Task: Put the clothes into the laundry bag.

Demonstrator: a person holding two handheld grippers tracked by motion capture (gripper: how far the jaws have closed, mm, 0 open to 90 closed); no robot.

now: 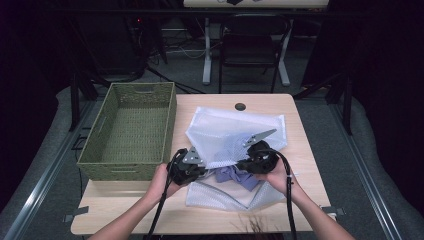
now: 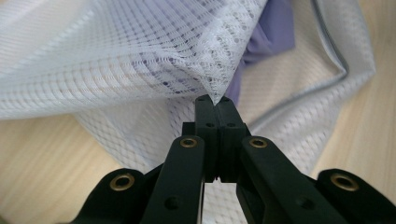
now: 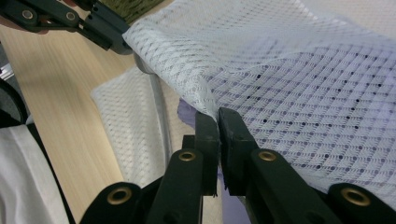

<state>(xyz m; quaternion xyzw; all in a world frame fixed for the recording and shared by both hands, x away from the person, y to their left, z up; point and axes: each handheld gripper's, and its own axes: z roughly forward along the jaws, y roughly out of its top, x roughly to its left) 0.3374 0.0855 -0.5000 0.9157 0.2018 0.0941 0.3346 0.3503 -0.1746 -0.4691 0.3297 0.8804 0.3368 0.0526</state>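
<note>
A white mesh laundry bag (image 1: 235, 134) lies spread over the middle of the light wooden surface (image 1: 305, 150), its open mouth towards the person, with a crumpled lilac cloth garment (image 1: 235, 175) lying in that mouth between the upper and lower layers of netting. The left tongs (image 1: 197, 167) are closed tight on the upper mesh layer at the left side of the opening; in the left gripper view the left tongs (image 2: 213, 99) pinch a small peak of the netting between the two black pads, and the lilac cloth (image 2: 271, 32) shows just behind it. The right tongs (image 1: 245, 162) are likewise clamped on the same upper edge at the right side of the opening; in the right gripper view the right tongs (image 3: 217, 116) grip the fold of the mesh bag (image 3: 299, 88), with the purple showing through the netting, and the left tongs (image 3: 116, 39) hold the edge farther off. The lower layer of the bag lies flat on the surface beneath the garment. A green woven rectangular basket (image 1: 95, 145) stands on the left part of the surface, just beside the bag.
</note>
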